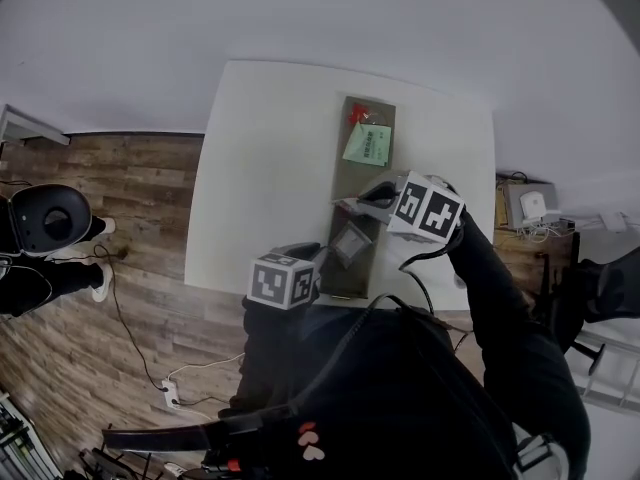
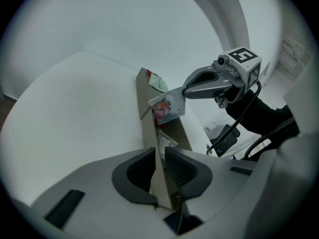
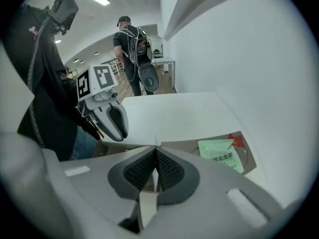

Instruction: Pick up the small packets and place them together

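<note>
Pinching a small printed packet (image 2: 168,106) by one edge, the right gripper (image 3: 156,156) has its jaws pressed nearly together on the thin foil. The packet hangs clear above the middle of the tray (image 1: 345,168), touching nothing below. The left gripper (image 2: 158,156) is closed narrow on the tray's near end, with the thin cardboard wall clamped between its pads — apparently steadying the tray, not carrying a packet. Outward from the held packet: a grey packet (image 1: 350,240) lies in the tray's near half, just beyond the left gripper. A green packet (image 1: 367,142) lies flat at the tray's far end, and a red packet (image 1: 357,115) lies just past it against the far wall, the two touching or overlapping. The tray itself sits lengthwise on a white table (image 1: 260,168). Judged step: carrying — one packet lifted and on its way to the others, most likely the green and red pair at the far end. Next move, as I read it, calls for taking the held packet toward the far end of the tray and lowering it beside or onto the green packet. The jaws should open only once it is low enough not to flutter aside. The grey packet looks left to gather afterwards.
</note>
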The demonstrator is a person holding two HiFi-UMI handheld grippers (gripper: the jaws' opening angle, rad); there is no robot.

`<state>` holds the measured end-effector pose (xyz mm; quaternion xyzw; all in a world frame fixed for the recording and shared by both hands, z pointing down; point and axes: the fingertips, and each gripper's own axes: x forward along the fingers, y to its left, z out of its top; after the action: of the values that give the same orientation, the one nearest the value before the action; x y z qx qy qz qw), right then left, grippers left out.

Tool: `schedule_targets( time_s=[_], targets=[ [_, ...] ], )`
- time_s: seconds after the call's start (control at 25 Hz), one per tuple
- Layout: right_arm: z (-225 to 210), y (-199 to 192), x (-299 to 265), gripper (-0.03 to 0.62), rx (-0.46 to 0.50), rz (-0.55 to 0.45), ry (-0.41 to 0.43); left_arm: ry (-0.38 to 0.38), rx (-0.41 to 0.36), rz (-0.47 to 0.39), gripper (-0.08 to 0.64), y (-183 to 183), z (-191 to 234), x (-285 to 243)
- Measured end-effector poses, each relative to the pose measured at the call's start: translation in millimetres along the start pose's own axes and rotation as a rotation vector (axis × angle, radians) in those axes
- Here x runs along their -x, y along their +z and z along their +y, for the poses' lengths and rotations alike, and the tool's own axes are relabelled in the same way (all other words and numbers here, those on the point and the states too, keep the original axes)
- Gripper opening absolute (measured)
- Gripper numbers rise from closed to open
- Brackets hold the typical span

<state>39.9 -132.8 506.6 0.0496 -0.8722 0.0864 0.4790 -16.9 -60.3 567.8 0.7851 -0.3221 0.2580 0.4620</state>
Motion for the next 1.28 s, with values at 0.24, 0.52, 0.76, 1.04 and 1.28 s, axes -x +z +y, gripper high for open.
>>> schedule_targets(
  time_s=[0.24, 0.52, 0.76, 1.04, 1.28],
  targets=[
    [-36, 9, 21, 0.002, -0.12, -0.129, -0.056, 0.002, -0.008, 0.02, 0.06, -5, -2, -5],
    [-69, 4, 23, 0.002, -0.236, -0.193, -0.103, 0.009, -0.011, 0.031, 0.06, -8, -3, -9],
    [-91, -12, 15, 0.003, -0.305, -0.188, -0.155, 0.008, -0.009, 0.04, 0.061, -9, -4, -12],
    [-105, -30, 6, 0.003, -0.346, -0.146, -0.208, 0.01, -0.013, 0.051, 0.06, -13, -4, -15],
    [-110, -38, 0, 0.003, -0.363, -0.12, -0.233, 0.012, -0.014, 0.057, 0.06, -15, -3, -16]
  ],
)
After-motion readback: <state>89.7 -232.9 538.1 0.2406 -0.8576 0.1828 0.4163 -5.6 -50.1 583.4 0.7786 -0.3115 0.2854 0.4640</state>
